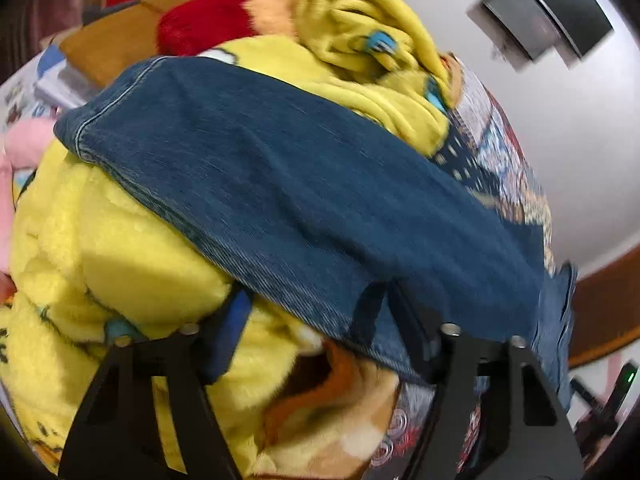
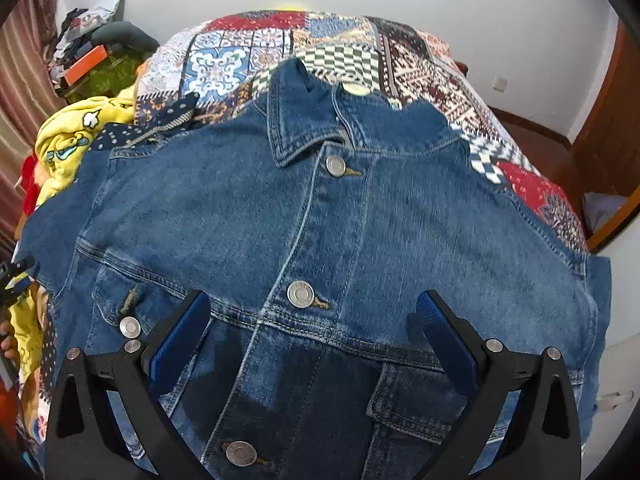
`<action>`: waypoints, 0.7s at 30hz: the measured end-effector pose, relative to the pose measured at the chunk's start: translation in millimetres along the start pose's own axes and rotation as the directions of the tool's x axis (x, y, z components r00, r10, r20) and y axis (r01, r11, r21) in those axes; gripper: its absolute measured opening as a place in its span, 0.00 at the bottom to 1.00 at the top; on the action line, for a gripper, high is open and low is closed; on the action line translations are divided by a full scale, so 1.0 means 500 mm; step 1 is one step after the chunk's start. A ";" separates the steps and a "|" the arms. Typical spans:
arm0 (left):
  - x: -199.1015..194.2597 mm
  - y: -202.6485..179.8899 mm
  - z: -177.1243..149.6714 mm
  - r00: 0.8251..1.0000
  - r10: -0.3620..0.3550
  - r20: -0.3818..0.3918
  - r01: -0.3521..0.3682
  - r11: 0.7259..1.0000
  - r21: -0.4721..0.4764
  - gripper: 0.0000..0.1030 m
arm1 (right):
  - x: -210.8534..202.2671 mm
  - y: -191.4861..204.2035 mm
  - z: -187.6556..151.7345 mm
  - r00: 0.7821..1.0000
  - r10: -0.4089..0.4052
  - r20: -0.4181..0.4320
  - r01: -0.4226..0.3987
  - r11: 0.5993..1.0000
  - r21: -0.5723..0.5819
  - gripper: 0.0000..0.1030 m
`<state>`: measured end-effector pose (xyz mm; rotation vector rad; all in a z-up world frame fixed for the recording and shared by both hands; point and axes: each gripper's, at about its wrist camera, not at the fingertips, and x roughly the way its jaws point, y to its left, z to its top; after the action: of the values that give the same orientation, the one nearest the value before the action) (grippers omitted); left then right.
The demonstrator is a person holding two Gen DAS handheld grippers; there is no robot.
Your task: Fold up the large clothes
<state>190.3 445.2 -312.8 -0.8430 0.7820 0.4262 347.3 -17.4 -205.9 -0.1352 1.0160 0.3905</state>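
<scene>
Lying buttoned, one denim jacket (image 2: 320,220), right tongs (image 2: 312,312) released, left tongs (image 1: 320,312) gripping one sleeve (image 1: 300,184)

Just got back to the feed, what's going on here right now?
A person with two handheld grippers is folding a denim jacket spread front-up, buttoned, on a patchwork quilt. The right gripper hangs open over the chest. The left gripper is at a sleeve lying over a yellow fleece, jaws around the edge; grip unclear.
</scene>
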 end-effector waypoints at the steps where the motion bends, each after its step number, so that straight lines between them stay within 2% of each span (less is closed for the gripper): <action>1: 0.001 0.004 0.005 1.000 0.002 0.003 -0.002 1.000 -0.013 0.56 | 0.002 -0.002 -0.002 1.000 0.003 -0.007 -0.003 1.000 0.004 0.99; 3: 0.002 0.009 0.018 1.000 0.022 0.008 -0.022 1.000 -0.023 0.43 | 0.004 -0.003 -0.004 1.000 0.013 -0.023 -0.013 1.000 0.014 0.99; 5: 0.002 0.001 0.028 0.997 0.073 0.014 -0.073 0.997 0.000 0.33 | 0.010 0.001 -0.001 0.999 0.020 -0.038 -0.019 1.000 0.020 0.99; 9: -0.011 -0.027 0.040 0.984 0.176 0.039 -0.178 0.982 0.057 0.19 | 0.011 0.005 0.000 0.998 0.019 -0.053 -0.018 1.000 0.017 0.99; 14: -0.058 -0.089 0.046 0.954 0.277 0.112 -0.292 0.945 0.145 0.15 | -0.005 0.007 -0.004 0.999 0.021 -0.048 -0.021 1.000 -0.012 0.99; 17: -0.095 -0.126 0.054 0.944 0.284 0.167 -0.313 0.931 0.186 0.13 | -0.017 0.003 -0.003 0.999 0.033 -0.044 -0.033 0.999 -0.013 0.99; 21: -0.143 -0.196 0.076 0.937 0.255 0.240 -0.312 0.919 0.240 0.08 | -0.036 -0.010 -0.001 0.998 0.049 -0.028 -0.049 0.999 0.000 0.99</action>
<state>221.0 413.2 -194.0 -0.4163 0.7536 0.6369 340.5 -26.9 -191.4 -0.1162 1.0480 0.4347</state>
